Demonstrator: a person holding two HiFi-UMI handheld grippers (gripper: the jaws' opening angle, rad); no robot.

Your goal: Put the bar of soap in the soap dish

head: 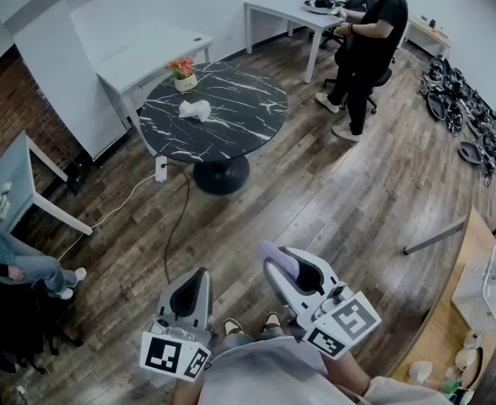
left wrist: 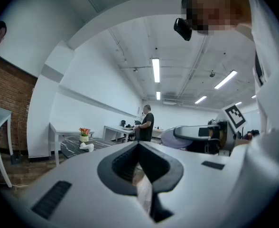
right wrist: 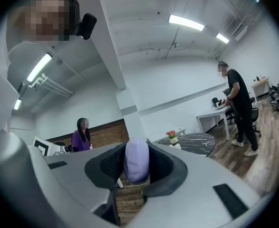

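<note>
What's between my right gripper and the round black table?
Head view: only bare wooden floor between the right gripper, holding the bar of soap, and the round table.

A round black marble table stands in the upper middle of the wooden floor, with a small pot of flowers near its upper-left edge. A person in black stands at the upper right beside a white table. Another person sits at the lower left edge, below a brick wall.
</note>
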